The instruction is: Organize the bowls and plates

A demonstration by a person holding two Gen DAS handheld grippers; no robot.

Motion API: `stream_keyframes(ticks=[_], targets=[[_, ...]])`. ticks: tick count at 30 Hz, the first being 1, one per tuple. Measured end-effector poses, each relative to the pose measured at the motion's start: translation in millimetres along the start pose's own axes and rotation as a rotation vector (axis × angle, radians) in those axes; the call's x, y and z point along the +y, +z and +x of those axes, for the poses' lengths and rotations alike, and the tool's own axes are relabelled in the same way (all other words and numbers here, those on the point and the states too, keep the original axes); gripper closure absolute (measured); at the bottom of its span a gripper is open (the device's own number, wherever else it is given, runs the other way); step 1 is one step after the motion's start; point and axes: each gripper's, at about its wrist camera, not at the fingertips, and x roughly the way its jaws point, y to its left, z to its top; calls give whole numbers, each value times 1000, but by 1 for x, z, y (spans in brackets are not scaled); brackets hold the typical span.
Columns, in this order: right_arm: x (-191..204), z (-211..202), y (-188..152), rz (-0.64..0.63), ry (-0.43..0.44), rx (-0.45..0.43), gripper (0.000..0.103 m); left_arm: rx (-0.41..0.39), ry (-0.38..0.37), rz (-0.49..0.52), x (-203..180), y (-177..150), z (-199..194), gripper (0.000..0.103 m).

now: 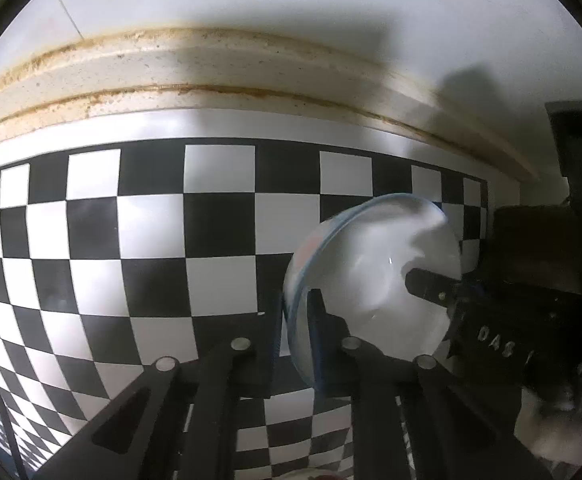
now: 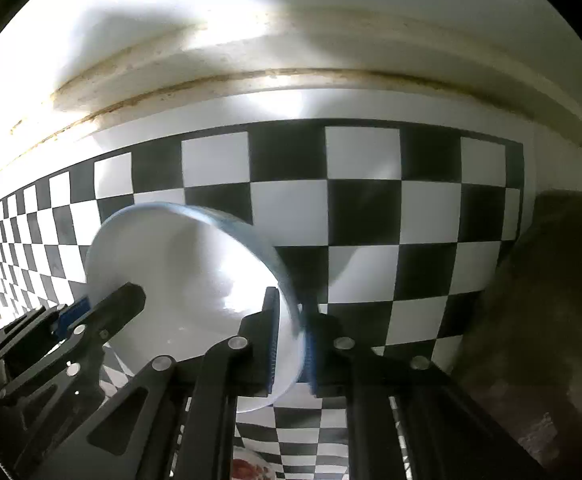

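Hanging on edge above the checkered desk [image 1: 91,240], the white bowl [image 1: 371,272] is pinched at opposite sides of its rim by both tools. In the left wrist view the left hand-held gripper [image 1: 297,320] is closed on the rim nearest it, one finger outside the wall and one inside, with the bowl's hollow facing right, toward the other tool. The right hand-held gripper [image 2: 293,340] shows the same from its side: its blue pads are clamped on the rim, the bowl [image 2: 187,280] spreading up and to the left of the jaws, its hollow open to that camera. Neither tool holds anything else.

The bowl is tilted steeply, close to upright on its rim, so its mouth faces sideways, not up. It seems lifted off the desk, though the lowest edge is hidden behind the fingers, so contact there cannot be ruled out. Both grips look equally near; the coming move probably turns on one side letting go while the other carries or rights the bowl. A patterned dish edge [image 2: 247,468] shows below, between the right tool's fingers.
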Motion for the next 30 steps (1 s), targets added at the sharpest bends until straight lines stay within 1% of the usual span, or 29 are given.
stream_keyframes(ticks=[2,4,6,10,13,14,17,20,23,24,26,30], targets=[[-8,-1,-1,16,31,-3,97,-6,11,11,-2,0,-4,93],[-19,-2,-4,12,35,-5,97,-9,14,12,-2,-1,-10,93],[-20,-2,-9,1,25,-14,98,-18,26,15,-4,-1,-16,93],[-15,-6,-26,0,44,-28,98,-42,37,24,-5,-6,-32,93],[-17,-12,-23,-6,72,-38,98,-65,47,38,2,-15,-50,93],[-12,-20,-31,-12,77,-43,98,-71,52,40,1,-17,-55,93],[-1,-19,-55,-24,93,-62,97,-93,62,50,2,-27,-76,93],[-2,-31,-72,-33,114,-83,97,-117,68,69,1,-41,-95,93],[-6,-43,-88,-35,135,-107,97,-139,69,91,1,-63,-110,93],[-1,-42,-97,-34,139,-115,97,-145,70,95,-3,-64,-110,93],[-2,-49,-110,-35,145,-130,97,-158,71,116,-6,-83,-117,93],[-1,-56,-151,-28,160,-163,97,-173,64,153,-12,-116,-129,92]])
